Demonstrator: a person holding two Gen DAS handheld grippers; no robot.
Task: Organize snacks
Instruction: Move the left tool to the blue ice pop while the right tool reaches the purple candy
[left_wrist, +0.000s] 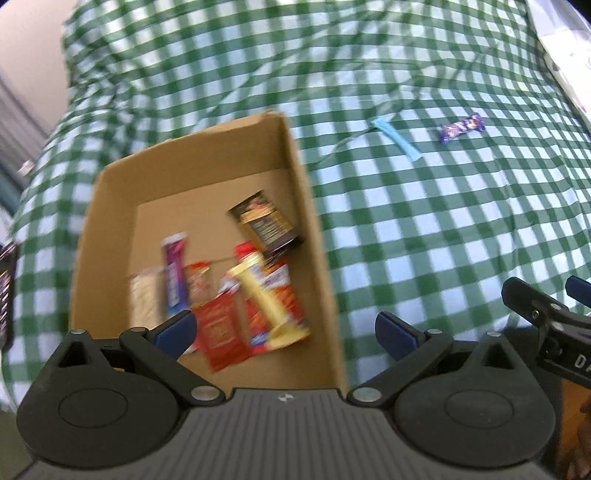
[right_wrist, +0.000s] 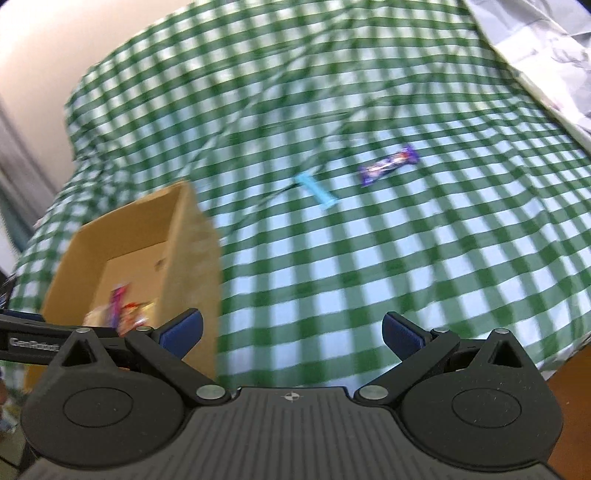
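An open cardboard box (left_wrist: 306, 206) (right_wrist: 192, 236) sits on a green checked cloth and holds several snack packets, among them a yellow bar (left_wrist: 264, 299), a red packet (left_wrist: 219, 336) and a dark packet (left_wrist: 264, 221). My left gripper (left_wrist: 286, 332) hangs open above the box's near right corner, nothing between its fingers. My right gripper (right_wrist: 291, 332) is open and empty over the cloth just right of the box. A light blue stick (left_wrist: 397, 138) (right_wrist: 316, 190) and a purple bar (left_wrist: 461, 127) (right_wrist: 389, 164) lie on the cloth farther out.
The checked cloth (left_wrist: 443, 229) (right_wrist: 369, 266) has creases running toward the blue stick. A grey and white crumpled sheet (right_wrist: 546, 55) lies at the far right edge. The right gripper's fingers (left_wrist: 535, 306) show at the lower right of the left wrist view.
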